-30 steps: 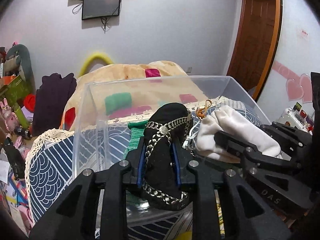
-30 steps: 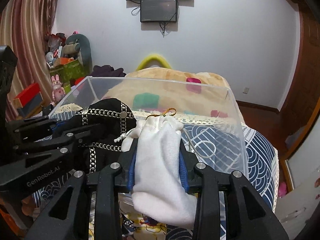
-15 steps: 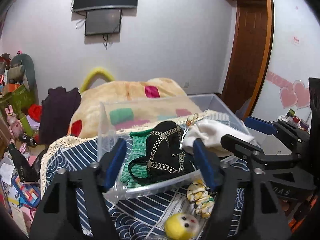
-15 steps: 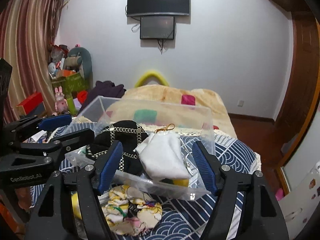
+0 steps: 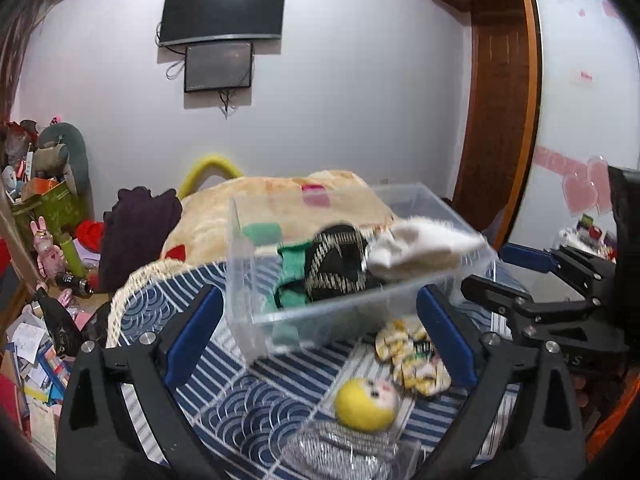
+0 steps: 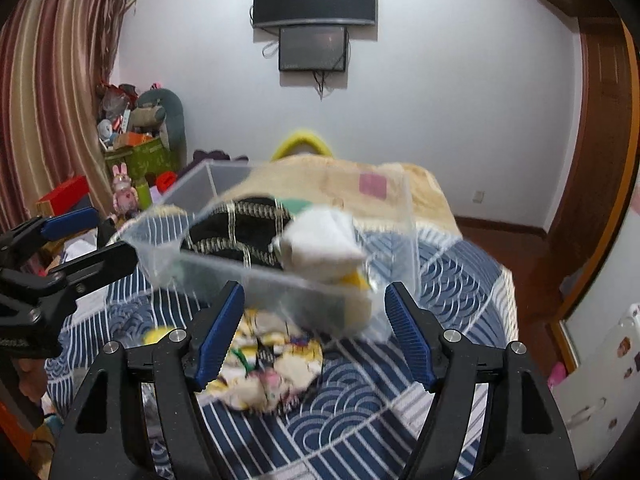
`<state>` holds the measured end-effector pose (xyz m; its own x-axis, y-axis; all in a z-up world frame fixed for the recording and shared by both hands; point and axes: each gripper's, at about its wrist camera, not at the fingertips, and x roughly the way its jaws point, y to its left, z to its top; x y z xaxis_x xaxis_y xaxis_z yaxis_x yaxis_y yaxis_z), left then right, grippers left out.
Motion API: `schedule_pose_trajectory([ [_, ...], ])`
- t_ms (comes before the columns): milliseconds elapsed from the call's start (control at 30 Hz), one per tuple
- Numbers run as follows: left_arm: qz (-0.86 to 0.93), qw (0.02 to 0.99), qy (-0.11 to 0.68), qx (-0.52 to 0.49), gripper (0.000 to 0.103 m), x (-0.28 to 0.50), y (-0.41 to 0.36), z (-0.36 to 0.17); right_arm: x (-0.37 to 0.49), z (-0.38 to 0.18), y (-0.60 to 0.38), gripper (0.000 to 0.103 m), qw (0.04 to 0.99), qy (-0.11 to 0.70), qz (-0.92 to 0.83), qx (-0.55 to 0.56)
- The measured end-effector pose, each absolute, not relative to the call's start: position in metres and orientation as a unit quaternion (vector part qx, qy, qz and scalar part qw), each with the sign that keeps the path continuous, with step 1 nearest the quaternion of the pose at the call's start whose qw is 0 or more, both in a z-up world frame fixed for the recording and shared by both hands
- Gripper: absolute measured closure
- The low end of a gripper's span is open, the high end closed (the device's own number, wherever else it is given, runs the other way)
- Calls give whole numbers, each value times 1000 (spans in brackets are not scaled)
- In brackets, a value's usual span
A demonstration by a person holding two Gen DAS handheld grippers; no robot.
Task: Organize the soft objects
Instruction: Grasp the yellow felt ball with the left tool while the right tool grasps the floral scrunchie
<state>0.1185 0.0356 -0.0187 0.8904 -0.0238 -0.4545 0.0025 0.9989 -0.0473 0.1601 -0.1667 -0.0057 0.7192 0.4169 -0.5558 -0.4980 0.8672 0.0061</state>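
Observation:
A clear plastic bin (image 5: 248,280) (image 6: 408,240) sits on the blue wave-pattern bedspread (image 5: 240,396). In it lie a black chain-trimmed pouch (image 5: 340,260) (image 6: 236,232), a white drawstring pouch (image 5: 420,248) (image 6: 320,240) and a green knit item (image 5: 292,276). My left gripper (image 5: 320,332) is open and empty, short of the bin. My right gripper (image 6: 316,328) is open and empty too. A yellow doll head (image 5: 364,404) and a patterned cloth (image 5: 416,360) (image 6: 272,368) lie on the bedspread in front of the bin.
A second clear container (image 5: 352,452) lies near the lower edge. A tan blanket with coloured patches (image 5: 280,200) lies behind the bin. Dark clothes (image 5: 136,228) and cluttered toys (image 5: 44,200) are at the left. A wooden door frame (image 5: 500,120) stands at the right.
Both grippers opened, dropping the black pouch and the white pouch into the bin, then drew back and up from it.

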Motion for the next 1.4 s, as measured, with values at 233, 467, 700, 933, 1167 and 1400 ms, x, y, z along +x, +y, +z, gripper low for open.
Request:
schedule_pose_trajectory([
  [233,-23,959,281,-31,5,116,30,-56,164,-35,-173,37,906,334,255,-53],
  [467,-35,950,306,-51,16,117,29,-82,173,-48,-167,51,889,367,269,-44],
  [700,-57,939,333,-66,39,128,28,-99,172,-54,-157,75,883,374,281,-45],
  [933,-86,937,333,-69,60,127,23,-102,164,-51,-148,93,889,353,286,-62],
  [1167,-78,941,322,-69,61,118,27,-98,150,-33,-150,95,903,312,291,-57],
  [1400,-58,954,285,-76,61,104,40,-76,139,-14,-157,95,912,277,299,-47],
])
